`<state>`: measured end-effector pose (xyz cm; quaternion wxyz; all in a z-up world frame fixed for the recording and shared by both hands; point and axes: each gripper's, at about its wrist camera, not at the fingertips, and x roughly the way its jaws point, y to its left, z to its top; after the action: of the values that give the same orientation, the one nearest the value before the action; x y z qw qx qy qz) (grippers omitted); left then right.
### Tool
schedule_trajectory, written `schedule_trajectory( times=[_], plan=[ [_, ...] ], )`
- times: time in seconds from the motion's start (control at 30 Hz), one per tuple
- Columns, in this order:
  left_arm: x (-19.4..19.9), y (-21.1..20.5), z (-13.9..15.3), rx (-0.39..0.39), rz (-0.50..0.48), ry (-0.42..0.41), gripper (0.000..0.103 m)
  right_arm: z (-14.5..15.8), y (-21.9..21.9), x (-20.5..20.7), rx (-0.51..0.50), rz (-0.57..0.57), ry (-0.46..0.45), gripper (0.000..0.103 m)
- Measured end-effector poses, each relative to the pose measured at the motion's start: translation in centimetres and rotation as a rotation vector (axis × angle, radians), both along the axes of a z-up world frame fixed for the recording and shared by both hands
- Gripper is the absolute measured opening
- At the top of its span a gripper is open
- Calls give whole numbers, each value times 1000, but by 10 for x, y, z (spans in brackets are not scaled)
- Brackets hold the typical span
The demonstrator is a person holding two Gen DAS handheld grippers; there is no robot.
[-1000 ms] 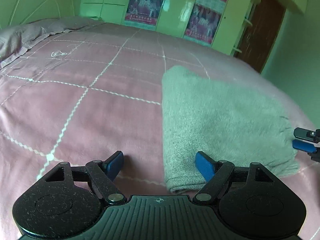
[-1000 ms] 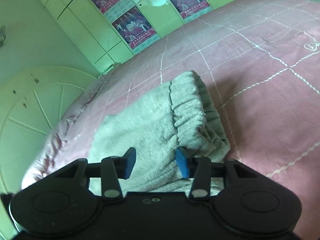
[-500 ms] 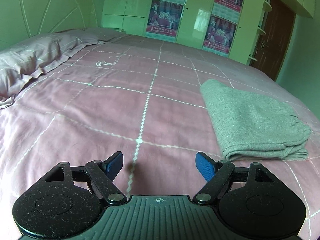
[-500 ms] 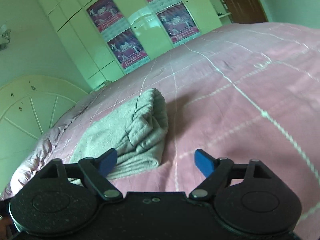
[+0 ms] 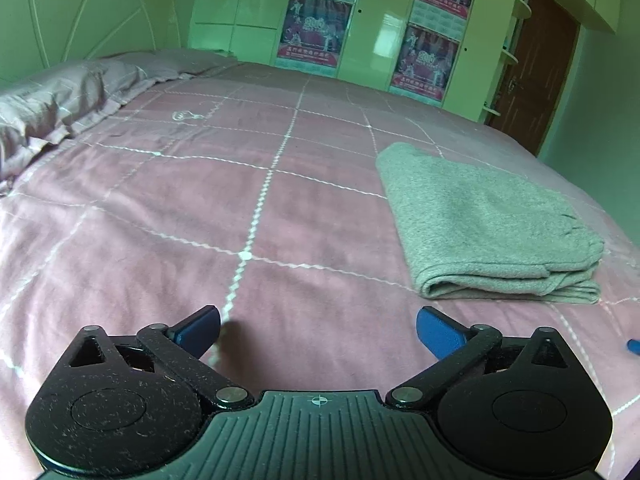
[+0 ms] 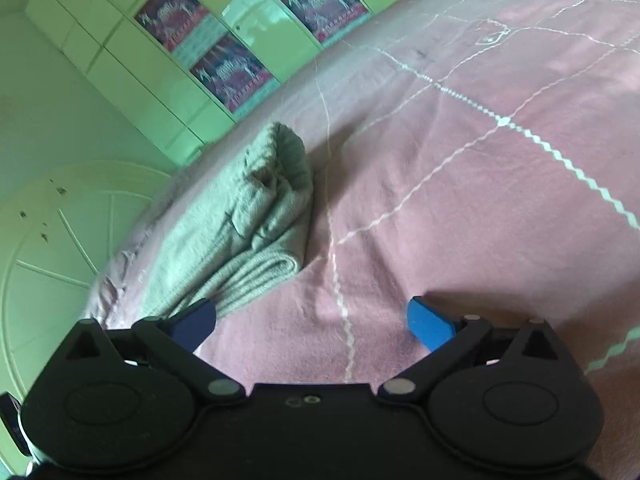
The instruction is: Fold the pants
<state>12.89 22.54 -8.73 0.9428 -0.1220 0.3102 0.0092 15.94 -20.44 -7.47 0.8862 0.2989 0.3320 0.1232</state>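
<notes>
Left wrist view: left gripper is hovering low over the pink bedspread, its blue pads spreading apart, jaws opening with only bare quilt between them. Grey pants are lying folded into a thick flat rectangle on the bedspread, ahead and to the right of this gripper, apart from it, with the stacked edges facing the camera. A pillow in matching pink cloth is resting at the far left. Green wardrobe doors carrying posters are standing behind the bed, and a brown door is showing at far right.

Right wrist view: right gripper is also opening its jaws, nothing between them but bedspread. The pants are lying ahead and left of it; the left pad is sitting just beside their near edge, though contact cannot be told.
</notes>
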Motion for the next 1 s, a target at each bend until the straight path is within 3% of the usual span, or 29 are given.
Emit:
schedule_trajectory(
  times=[0.07, 0.13, 0.3, 0.47, 0.63, 0.87, 1.0],
  plan=[
    [7, 2, -1, -68, -16, -6, 103, 5, -1, 10, 17, 39, 44, 98],
    [18, 2, -2, -142, -44, -16, 103, 11, -9, 18, 112, 76, 25, 93],
    [62, -3, -11, -249, -49, 4, 103, 0, -36, 53, 326, -3, 44, 97],
    [104, -13, -19, -301, -123, 40, 103, 0, -25, 90, 270, 69, 62, 98],
    [151, -12, -29, -466, -208, 72, 103, -4, -14, 125, 284, 145, 65, 95],
    [191, -30, -39, -421, -281, 81, 103, -10, -2, 161, 291, 212, 100, 92],
    [212, -28, -42, -473, -283, 76, 103, -13, -2, 165, 308, 241, 106, 92]
  ],
)
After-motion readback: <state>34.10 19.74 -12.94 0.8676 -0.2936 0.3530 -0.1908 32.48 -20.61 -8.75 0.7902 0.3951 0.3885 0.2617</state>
